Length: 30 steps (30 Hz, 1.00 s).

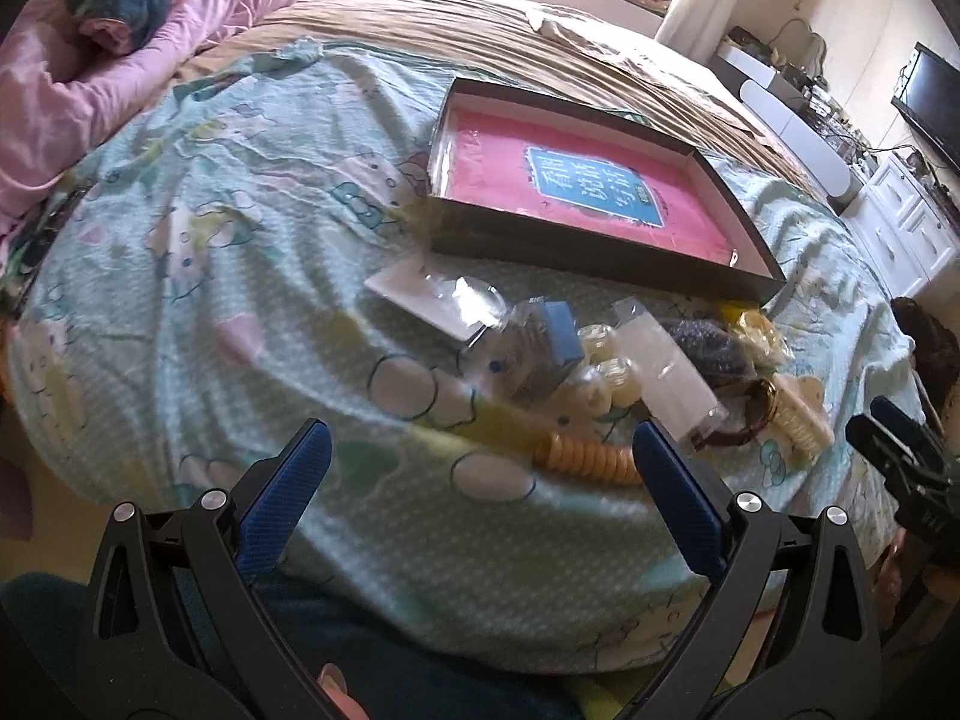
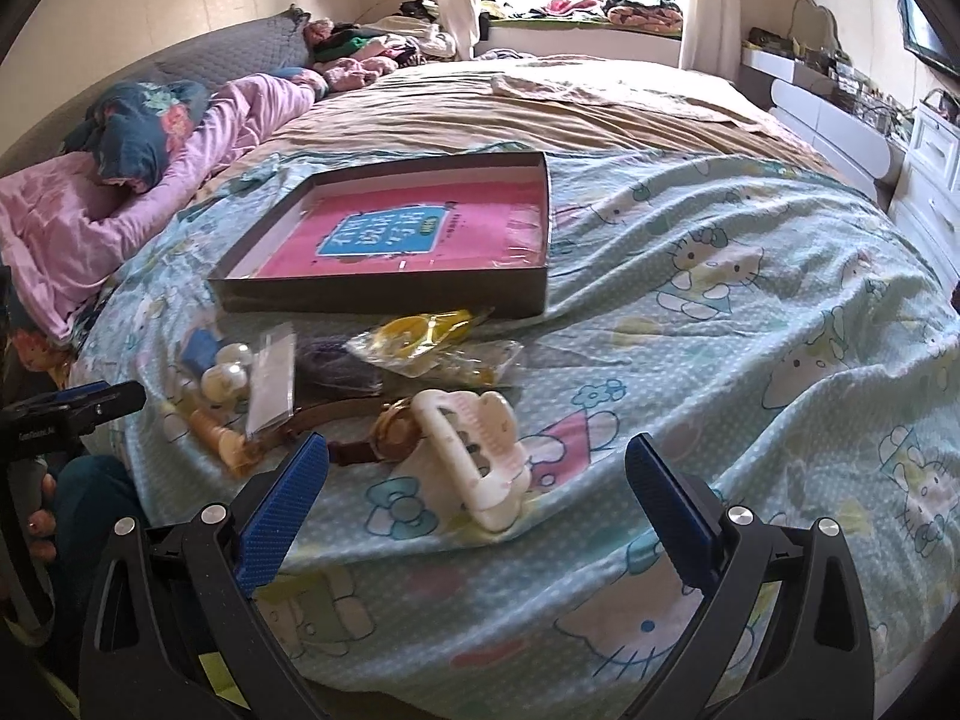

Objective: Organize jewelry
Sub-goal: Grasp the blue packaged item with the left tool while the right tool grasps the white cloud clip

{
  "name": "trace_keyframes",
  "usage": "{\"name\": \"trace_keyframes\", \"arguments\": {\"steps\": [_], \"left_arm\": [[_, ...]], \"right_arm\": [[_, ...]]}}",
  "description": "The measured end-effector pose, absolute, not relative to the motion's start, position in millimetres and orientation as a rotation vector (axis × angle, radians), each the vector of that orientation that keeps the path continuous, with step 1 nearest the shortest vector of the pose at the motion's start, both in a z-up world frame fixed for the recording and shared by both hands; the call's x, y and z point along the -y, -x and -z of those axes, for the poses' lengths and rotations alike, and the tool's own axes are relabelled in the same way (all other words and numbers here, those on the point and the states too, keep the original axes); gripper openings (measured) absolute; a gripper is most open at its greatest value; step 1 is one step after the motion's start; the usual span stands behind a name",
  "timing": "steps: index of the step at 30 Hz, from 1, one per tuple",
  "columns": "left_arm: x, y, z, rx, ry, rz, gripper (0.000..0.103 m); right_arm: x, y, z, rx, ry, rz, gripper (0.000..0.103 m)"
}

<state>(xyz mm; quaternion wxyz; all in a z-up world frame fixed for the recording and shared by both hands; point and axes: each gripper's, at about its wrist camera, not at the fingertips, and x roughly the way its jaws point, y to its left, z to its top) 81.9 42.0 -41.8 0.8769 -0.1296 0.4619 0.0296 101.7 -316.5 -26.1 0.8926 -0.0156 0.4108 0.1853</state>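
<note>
I see both hand-held grippers, left point(image 1: 477, 468) and right point(image 2: 477, 480), spread wide and holding nothing. The jewelry pile point(image 1: 606, 360) lies on the bed point(image 2: 750, 324) beside the shallow box point(image 2: 384, 300).

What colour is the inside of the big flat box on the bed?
Pink, with a blue label in the middle. The box shows best in the right wrist view.

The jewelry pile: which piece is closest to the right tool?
The white hair claw clip, lying just ahead of the open right tool; the watch lies farther left.

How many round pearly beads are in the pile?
3 show: two pearly beads sit side by side near the blue box, a third lies closer beside the clear packet. More may hide underneath.
</note>
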Motion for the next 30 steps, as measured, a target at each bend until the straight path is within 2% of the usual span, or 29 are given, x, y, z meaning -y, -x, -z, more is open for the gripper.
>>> {"name": "trace_keyframes", "arguments": {"steps": [3, 5, 6, 12, 16, 20, 22, 25, 28, 30], "left_arm": [[-41, -92, 44, -0.968, 0.276, -0.053, 0.093], [-40, -98, 47, -0.969, 0.280, -0.053, 0.085], [-40, -101, 48, -0.972, 0.285, -0.050, 0.078], [-37, -115, 52, -0.988, 0.297, -0.023, 0.060], [-39, -122, 58, -1.004, 0.321, 0.000, 0.042], [-43, -125, 61, -1.003, 0.350, 0.020, 0.035], [-41, -125, 59, -0.993, 0.347, 0.037, 0.023], [-37, -126, 56, -0.984, 0.328, 0.047, 0.022], [-37, -125, 53, -0.975, 0.332, 0.058, 0.022], [-38, -123, 48, -0.967, 0.335, 0.065, 0.021]], "right_arm": [[318, -106, 31, -0.859, 0.036, -0.382, 0.099], [319, -108, 34, -0.862, 0.043, -0.377, 0.099], [319, -109, 35, -0.863, 0.045, -0.375, 0.099], [320, -115, 44, -0.876, 0.064, -0.381, 0.098], [320, -119, 49, -0.880, 0.074, -0.391, 0.098], [318, -123, 52, -0.882, 0.081, -0.397, 0.098], [316, -126, 55, -0.885, 0.087, -0.403, 0.098], [313, -129, 59, -0.897, 0.096, -0.422, 0.096], [309, -132, 63, -0.916, 0.116, -0.437, 0.083], [308, -135, 67, -0.929, 0.127, -0.446, 0.080]]}}
